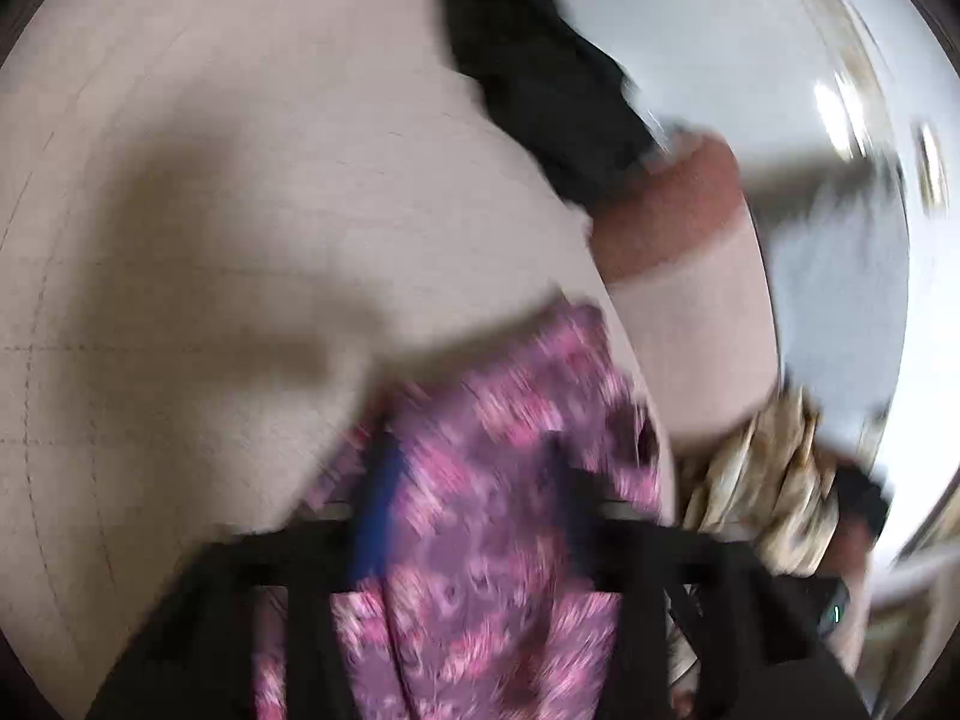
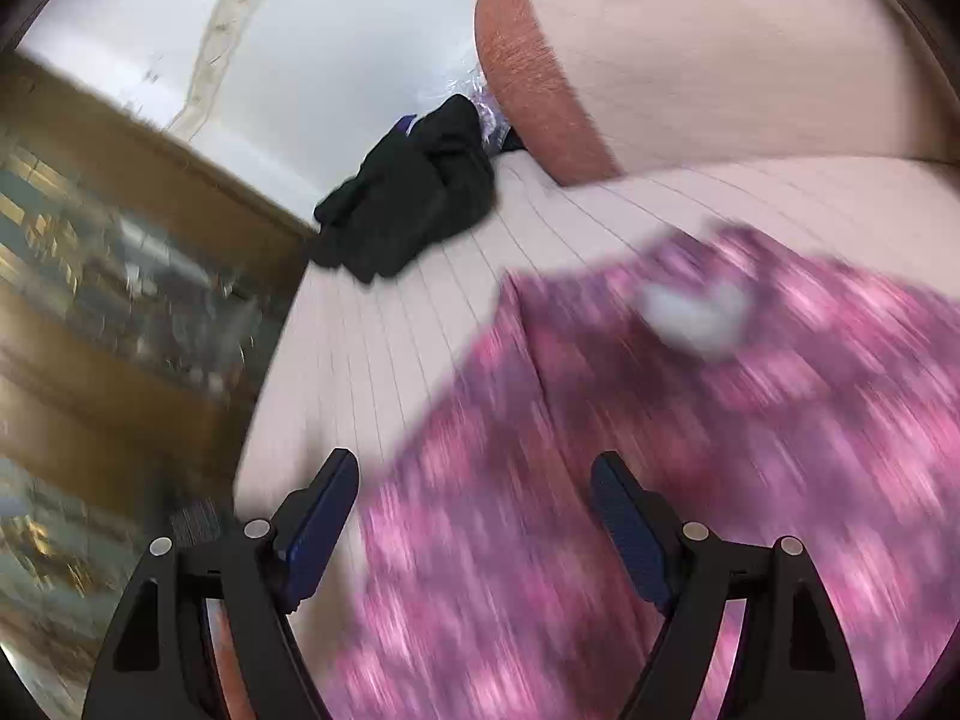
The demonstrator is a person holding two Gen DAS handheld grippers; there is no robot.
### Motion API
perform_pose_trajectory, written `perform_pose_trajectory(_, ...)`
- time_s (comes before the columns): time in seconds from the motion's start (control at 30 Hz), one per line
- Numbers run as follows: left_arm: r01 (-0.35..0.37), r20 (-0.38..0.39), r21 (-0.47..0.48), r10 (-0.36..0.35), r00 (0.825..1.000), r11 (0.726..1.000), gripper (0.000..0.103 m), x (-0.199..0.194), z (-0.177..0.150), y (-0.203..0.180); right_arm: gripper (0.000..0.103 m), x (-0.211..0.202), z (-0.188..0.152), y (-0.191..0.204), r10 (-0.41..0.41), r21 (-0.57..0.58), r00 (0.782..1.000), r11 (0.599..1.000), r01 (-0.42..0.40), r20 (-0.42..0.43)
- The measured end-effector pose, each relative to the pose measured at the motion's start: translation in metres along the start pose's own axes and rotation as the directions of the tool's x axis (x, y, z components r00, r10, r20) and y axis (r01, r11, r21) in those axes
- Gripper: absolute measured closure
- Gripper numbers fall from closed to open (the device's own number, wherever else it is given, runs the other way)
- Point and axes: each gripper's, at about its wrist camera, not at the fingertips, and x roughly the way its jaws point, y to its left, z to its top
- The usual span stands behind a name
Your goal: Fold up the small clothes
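The pink patterned garment [image 2: 690,420] fills the lower right of the right view, running up-frame between the wide-spread right gripper [image 2: 474,516]; the blurred left gripper [image 1: 468,516] seems to have cloth between its fingers, grip uncertain

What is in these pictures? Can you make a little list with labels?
surface: pale striped cushion
pink cloth: patterned, lying on the cushion, blurred
black cloth: crumpled heap near the cushion's edge
left gripper: pink cloth between its fingers, grip unclear from blur
right gripper: open, over the pink cloth's edge
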Motion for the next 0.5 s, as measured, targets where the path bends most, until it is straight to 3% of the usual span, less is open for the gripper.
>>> perform_pose_trajectory(0.1,0.021,-0.080,0.145,-0.009,0.997,0.989,0.040,0.011,-0.037,-0.032,0.033,-0.043,-0.067,-0.021,-0.026,0.020,0.999,0.999,0.027,-0.024)
perform_pose_trajectory(0.17,0.001,-0.132,0.234,0.031,0.991,0.972,0.039,0.024,-0.065,-0.045,0.044,-0.066,-0.121,-0.043,-0.121,0.059,0.991,0.991,0.124,-0.057)
perform_pose_trajectory(0.23,-0.005,-0.216,0.294,0.072,0.974,0.956,0.037,0.038,-0.100,-0.046,0.056,-0.074,-0.154,-0.058,-0.142,0.100,0.986,0.983,0.151,-0.092)
perform_pose_trajectory(0.3,0.005,-0.308,0.320,0.099,0.946,0.947,0.038,0.059,-0.127,-0.045,0.059,-0.076,-0.190,-0.071,-0.098,0.160,0.989,0.980,0.115,-0.112)
perform_pose_trajectory(0.33,-0.003,-0.335,0.335,0.122,0.934,0.942,0.038,0.070,-0.136,-0.046,0.067,-0.074,-0.198,-0.074,-0.089,0.159,0.988,0.981,0.109,-0.130)
perform_pose_trajectory(0.37,-0.017,-0.345,0.353,0.147,0.927,0.935,0.038,0.079,-0.142,-0.044,0.083,-0.070,-0.210,-0.070,-0.115,0.143,0.981,0.980,0.138,-0.155)
perform_pose_trajectory(0.4,-0.028,-0.321,0.375,0.158,0.934,0.927,0.038,0.079,-0.145,-0.046,0.090,-0.069,-0.213,-0.066,-0.127,0.133,0.979,0.980,0.148,-0.158)
perform_pose_trajectory(0.5,-0.021,-0.293,0.414,0.156,0.943,0.910,0.037,0.072,-0.149,-0.053,0.090,-0.083,-0.219,-0.052,-0.107,0.133,0.989,0.984,0.121,-0.106)
